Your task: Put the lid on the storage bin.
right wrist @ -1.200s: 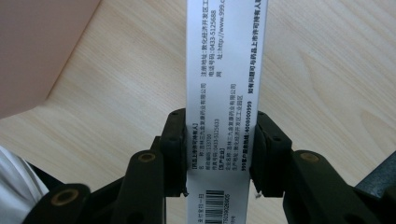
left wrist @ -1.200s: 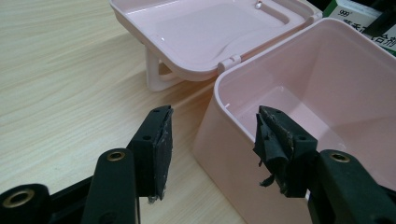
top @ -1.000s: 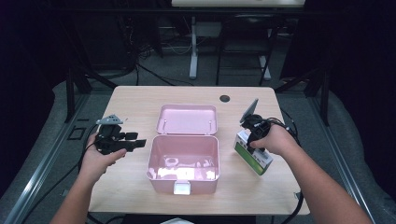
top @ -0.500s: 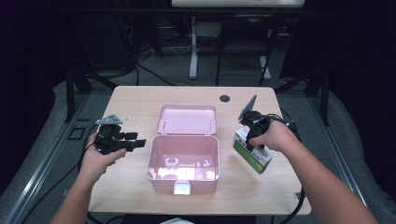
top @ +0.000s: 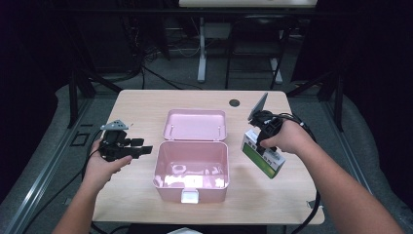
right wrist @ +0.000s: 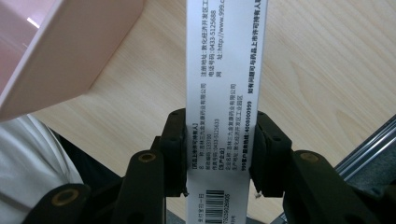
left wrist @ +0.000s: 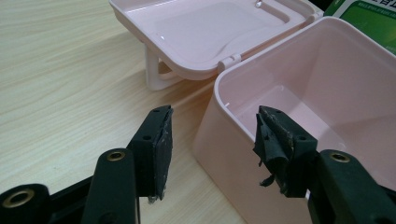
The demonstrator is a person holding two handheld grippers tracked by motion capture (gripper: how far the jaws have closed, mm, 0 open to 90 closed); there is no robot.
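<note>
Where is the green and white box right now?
In the high view, the green and white box sits in the right gripper, right of the open pink case.

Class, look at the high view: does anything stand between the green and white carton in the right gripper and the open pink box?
Nothing visible: bare wooden table separates the green and white cardboard carton from the open pink plastic box, whose lid lies folded back.

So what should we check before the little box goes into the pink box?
1. Right gripper shut on the medicine box: ok.
2. Medicine box off the table: ok.
3. Pink box lid open: ok.
4. Room inside the pink box: ok, only small bits on its floor.
5. Left gripper open, beside the pink box wall: ok.
6. Will it fit flat: cannot tell.
</note>
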